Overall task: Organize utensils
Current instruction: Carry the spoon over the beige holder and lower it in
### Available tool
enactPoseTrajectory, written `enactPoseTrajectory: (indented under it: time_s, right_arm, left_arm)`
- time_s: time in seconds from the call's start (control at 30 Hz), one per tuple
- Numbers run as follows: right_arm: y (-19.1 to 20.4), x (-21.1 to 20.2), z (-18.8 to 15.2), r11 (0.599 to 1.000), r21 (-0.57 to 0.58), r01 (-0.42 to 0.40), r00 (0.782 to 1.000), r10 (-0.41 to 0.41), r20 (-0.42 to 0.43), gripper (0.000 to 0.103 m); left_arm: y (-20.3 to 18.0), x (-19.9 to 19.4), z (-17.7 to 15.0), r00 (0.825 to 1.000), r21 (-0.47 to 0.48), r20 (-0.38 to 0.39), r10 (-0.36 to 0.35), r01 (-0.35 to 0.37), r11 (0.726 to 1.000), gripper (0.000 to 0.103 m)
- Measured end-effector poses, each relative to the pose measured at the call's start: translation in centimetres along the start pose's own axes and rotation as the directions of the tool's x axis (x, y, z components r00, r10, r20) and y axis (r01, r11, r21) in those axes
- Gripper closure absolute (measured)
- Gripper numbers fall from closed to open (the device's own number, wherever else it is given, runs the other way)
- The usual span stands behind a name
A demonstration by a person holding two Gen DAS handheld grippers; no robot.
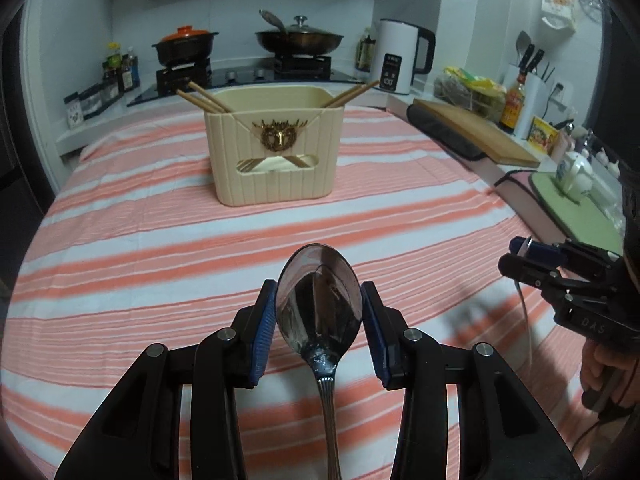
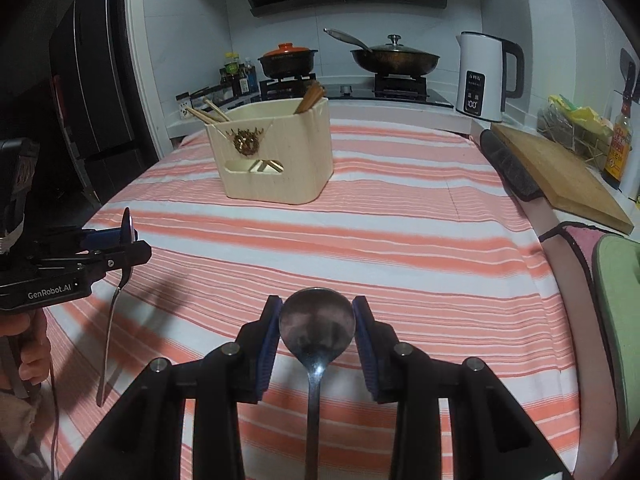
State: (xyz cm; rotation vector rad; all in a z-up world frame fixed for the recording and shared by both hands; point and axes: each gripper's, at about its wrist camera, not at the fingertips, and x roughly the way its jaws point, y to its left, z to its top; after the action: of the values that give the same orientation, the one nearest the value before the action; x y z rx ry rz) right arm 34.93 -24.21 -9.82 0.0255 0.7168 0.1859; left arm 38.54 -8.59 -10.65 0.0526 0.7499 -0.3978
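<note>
My left gripper (image 1: pixel 319 304) is shut on the bowl of a shiny metal spoon (image 1: pixel 319 296), handle hanging toward the camera, above the striped cloth. It also shows in the right wrist view (image 2: pixel 120 240) at the left, spoon handle (image 2: pixel 110 320) dangling down. My right gripper (image 2: pixel 317 320) is shut on the bowl of a second, duller spoon (image 2: pixel 317 322); it shows in the left wrist view (image 1: pixel 520 256) at the right edge. A cream utensil holder (image 1: pixel 274 152) (image 2: pixel 276 156) stands ahead on the table with wooden chopsticks (image 1: pixel 204 98) leaning at both ends and forks visible through its window.
The table has a pink and white striped cloth (image 1: pixel 160 240). A wooden cutting board (image 2: pixel 560 172) and a green mat (image 1: pixel 576 212) lie at the right. Behind are a stove with a pot (image 1: pixel 186 46) and a pan (image 1: pixel 300 40), and a white kettle (image 1: pixel 400 56).
</note>
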Motion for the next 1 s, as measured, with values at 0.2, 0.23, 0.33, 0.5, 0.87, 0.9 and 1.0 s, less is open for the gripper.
enactPoseTrajectory:
  time_s: [0.2,0.23,0.33,0.5,0.87,0.9,1.0]
  right_arm:
    - [1.7,-3.2,0.3,1.000,-0.020,-0.016,0.998,0.017,0.058,0.067]
    - [2.0,-3.7,0.4,1.000,-0.021,-0.017,0.998,0.019,0.067,0.067]
    - [2.5,-4.8,0.3,0.999,-0.028,-0.023,0.996,0.025,0.088,0.067]
    - [3.3,-6.3,0.4,0.999,-0.041,-0.028,0.993,0.033,0.114,0.067]
    - [4.7,-8.6,1.8,0.997,-0.055,-0.051,0.985,0.059,0.164,0.067]
    - [4.9,-8.8,1.9,0.997,-0.056,-0.055,0.984,0.064,0.167,0.067]
    - [5.1,-9.1,2.5,0.996,-0.053,-0.072,0.982,0.080,0.170,0.067]
  left_arm:
    - [-0.1,-3.5,-0.7,0.998,-0.013,0.060,-0.020,0.021,1.000,0.061]
    - [-0.2,-4.0,-0.8,0.997,-0.014,0.067,-0.022,0.023,1.000,0.061]
    - [-0.3,-5.3,-1.0,0.996,-0.016,0.087,-0.027,0.028,0.999,0.061]
    - [-0.5,-6.9,-1.4,0.993,-0.021,0.109,-0.038,0.041,0.999,0.061]
    - [-0.3,-9.0,-1.3,0.988,-0.034,0.147,-0.055,0.060,0.998,0.062]
    - [-0.2,-9.2,-1.2,0.987,-0.035,0.149,-0.057,0.063,0.997,0.062]
    - [0.0,-9.4,-0.9,0.986,-0.037,0.152,-0.065,0.071,0.997,0.062]
